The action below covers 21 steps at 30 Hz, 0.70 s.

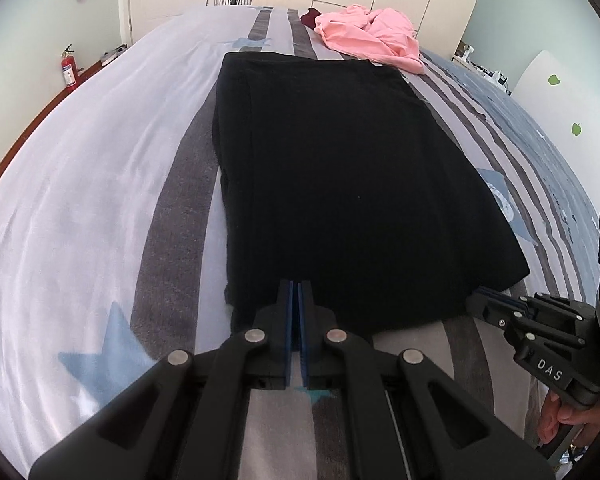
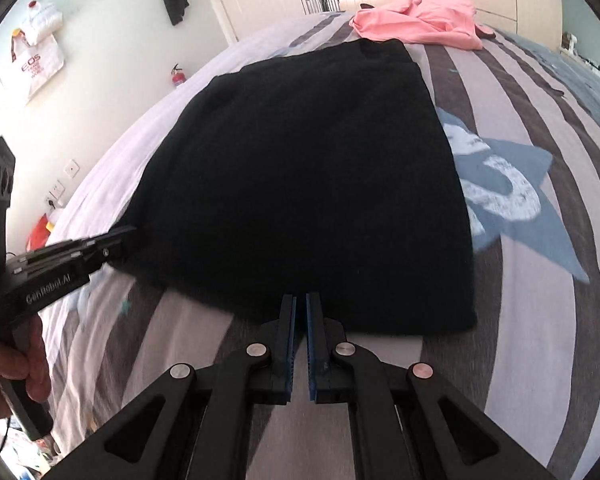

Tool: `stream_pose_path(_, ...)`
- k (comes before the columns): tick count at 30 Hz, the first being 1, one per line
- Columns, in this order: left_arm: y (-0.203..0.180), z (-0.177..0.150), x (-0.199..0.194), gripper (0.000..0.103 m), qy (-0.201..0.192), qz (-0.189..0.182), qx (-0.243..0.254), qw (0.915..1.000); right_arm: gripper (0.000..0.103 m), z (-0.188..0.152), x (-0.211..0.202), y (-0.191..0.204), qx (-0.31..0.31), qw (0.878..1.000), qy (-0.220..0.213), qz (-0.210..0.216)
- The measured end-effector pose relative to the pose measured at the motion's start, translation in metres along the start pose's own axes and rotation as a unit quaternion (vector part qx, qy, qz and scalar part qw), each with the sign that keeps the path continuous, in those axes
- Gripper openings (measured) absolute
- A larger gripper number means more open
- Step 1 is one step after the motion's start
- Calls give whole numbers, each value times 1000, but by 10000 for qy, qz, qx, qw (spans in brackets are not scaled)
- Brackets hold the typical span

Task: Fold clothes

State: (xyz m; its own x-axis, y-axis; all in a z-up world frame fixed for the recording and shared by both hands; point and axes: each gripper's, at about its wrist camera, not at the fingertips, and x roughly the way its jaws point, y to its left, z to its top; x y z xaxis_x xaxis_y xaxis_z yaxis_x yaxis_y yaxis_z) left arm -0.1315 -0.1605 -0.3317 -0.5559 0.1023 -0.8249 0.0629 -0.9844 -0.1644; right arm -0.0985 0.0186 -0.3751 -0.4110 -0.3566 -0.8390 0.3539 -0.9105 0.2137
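Covering the striped bed (image 1: pixel 100 184), a folded black garment (image 1: pixel 340 184) lies central (pink clothes (image 1: pixel 368 36) at 12 o'clock); both grippers' fingers (image 1: pixel 299 300) (image 2: pixel 301 308) look pressed together, whether pinching its hem unclear.

Two black handheld grippers of matte plastic. Left gripper (image 1: pixel 299 286): angular linkage arms with triangular cut-outs, four round silver pivot pins, two flat black fingers lined with blue ribbed pads (image 1: pixel 289 308). Same gripper from the side in the right wrist view (image 2: pixel 126 230): boxy body lettered "GenRobot.AI" in white, small silver screws, black block on top, pistol-style handle wrapped by a bare hand (image 2: pixel 16 368).

Right gripper (image 2: pixel 301 299): identical black linkage, silver pins, blue-lined fingers. Side-on in the left wrist view (image 1: pixel 482 294): white "DAS" lettering, small screws, thin black cable near the handle, fingers of a bare hand (image 1: pixel 560 418).
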Motion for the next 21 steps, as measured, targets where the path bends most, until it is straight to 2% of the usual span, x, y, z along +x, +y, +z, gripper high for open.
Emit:
stream_pose_path(2, -4, 2, -5, 2, 40, -16, 37, 10000, 5, -2, -3, 1, -12, 10000, 55, -25)
stream_pose_path(4, -8, 8, -17, 2, -73, -236, -10, 9997, 5, -1, -9, 2, -11, 10000, 46, -19)
stream_pose_path(7, -19, 18, -21, 2, -213, -576, -3, 9981, 5, 12, -23, 5, 26, 9997, -222, 101)
stream_pose_path(11, -34, 20, -4, 2, -179, -828, -49, 9964, 5, 32, -21, 9, 72, 9982, -505, 326)
stream_pose_path(14, -40, 7, 14, 2, -34, -812, -67, 9967, 5, 32, -5, 12, 0, 9980, -466, 431)
stream_pose_path(16, -37, -10, 26, 2, 89, -710, -146, 9973, 5, 22, 7, 15, -75, 9985, -294, 450)
stream_pose_path(18, -33, -23, 26, 2, 43, -697, -259, 9972, 5, 14, 12, 13, -94, 9986, -219, 468)
stream_pose_path(21, -32, -22, 20, 2, 127, -682, -308, 9971, 5, 2, 14, 9, -109, 9985, -157, 504)
